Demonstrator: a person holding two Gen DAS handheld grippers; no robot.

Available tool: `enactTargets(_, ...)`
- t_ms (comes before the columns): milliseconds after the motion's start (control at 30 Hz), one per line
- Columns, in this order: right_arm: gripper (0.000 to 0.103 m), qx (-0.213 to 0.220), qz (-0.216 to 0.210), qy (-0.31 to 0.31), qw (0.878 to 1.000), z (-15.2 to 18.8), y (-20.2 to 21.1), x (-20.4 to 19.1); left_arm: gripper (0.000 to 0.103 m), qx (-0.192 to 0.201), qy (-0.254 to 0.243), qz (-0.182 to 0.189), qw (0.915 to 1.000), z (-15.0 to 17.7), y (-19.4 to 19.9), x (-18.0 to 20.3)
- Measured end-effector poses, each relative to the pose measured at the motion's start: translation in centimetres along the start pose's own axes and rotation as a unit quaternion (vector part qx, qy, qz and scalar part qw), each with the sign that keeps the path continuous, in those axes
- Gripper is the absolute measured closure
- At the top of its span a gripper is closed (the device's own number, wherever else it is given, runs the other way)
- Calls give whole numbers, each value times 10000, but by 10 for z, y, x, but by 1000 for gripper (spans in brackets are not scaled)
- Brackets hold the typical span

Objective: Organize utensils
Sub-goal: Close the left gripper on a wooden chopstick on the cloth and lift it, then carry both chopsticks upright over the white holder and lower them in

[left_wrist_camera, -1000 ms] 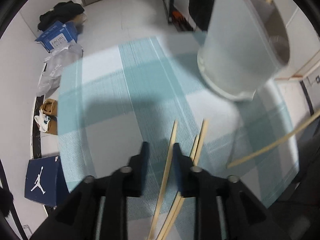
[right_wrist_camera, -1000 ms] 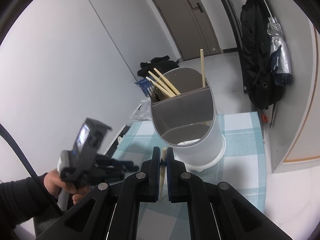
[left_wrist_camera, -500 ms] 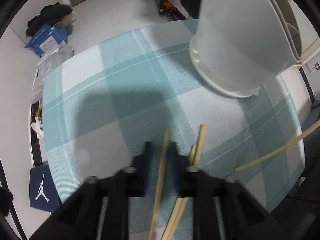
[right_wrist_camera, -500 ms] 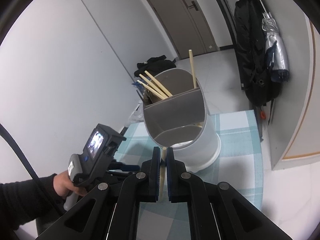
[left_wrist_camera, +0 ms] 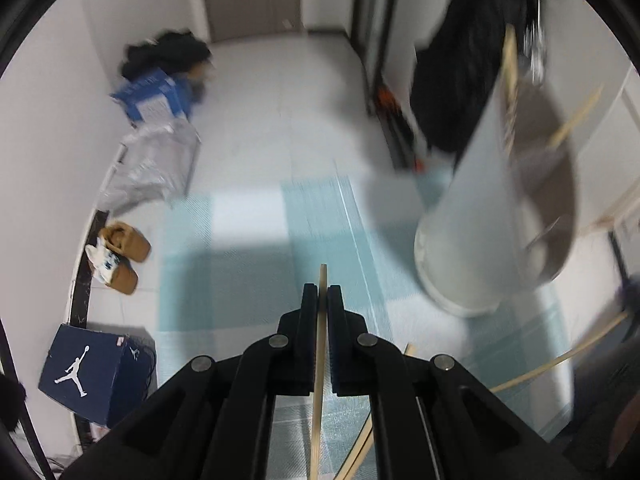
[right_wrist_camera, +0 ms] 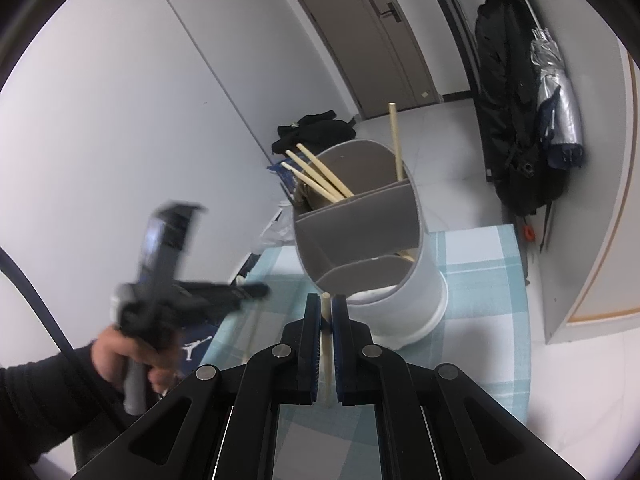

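Pale wooden chopsticks (right_wrist_camera: 320, 176) lean inside the upright, divided white holder (right_wrist_camera: 400, 280).

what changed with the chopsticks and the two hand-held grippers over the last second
The left hand-held gripper has just closed on a chopstick from the checked cloth and lifted it; the other loose chopsticks remain on the cloth. The right hand-held gripper stayed put, shut on its own chopstick in front of the white utensil holder, which still holds several chopsticks.

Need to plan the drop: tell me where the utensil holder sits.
The utensil holder stands on the checked tablecloth, just beyond the right gripper in the right wrist view, and at right in the left wrist view.
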State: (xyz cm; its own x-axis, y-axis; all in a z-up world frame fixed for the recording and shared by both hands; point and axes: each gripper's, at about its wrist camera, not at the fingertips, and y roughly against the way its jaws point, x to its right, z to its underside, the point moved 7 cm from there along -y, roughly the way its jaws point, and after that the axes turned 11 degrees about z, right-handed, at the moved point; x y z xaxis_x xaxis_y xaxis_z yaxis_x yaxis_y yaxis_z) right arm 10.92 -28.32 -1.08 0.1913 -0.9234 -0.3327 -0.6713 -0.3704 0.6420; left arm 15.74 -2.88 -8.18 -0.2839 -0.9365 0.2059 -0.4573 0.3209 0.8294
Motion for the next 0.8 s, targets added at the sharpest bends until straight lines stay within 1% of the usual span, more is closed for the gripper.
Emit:
enactTargets(133, 98, 85, 12, 128, 9999, 1, 3, -9, 102, 726, 203, 114, 9971, -1, 48, 15)
enactTargets(267, 98, 200, 59, 314, 9993, 2, 7, -17, 102, 1041, 277, 146, 9941, 6, 59, 26)
enactTargets(300, 98, 223, 81, 352, 9991, 2, 7, -19, 102, 1076, 310, 154, 9936, 8, 59, 29)
enactTargets(467, 98, 343, 159, 515, 9980, 4, 9, -29, 102, 1183, 476, 168, 9917, 12, 61, 22)
enactTargets(633, 98, 459, 251, 688, 9963, 3, 14, -37, 102, 1293, 442, 231, 9904, 8, 78, 31)
enactTargets(800, 98, 470, 298, 628, 9965, -2, 18, -34, 102, 1405, 250, 311, 9893, 7, 92, 46)
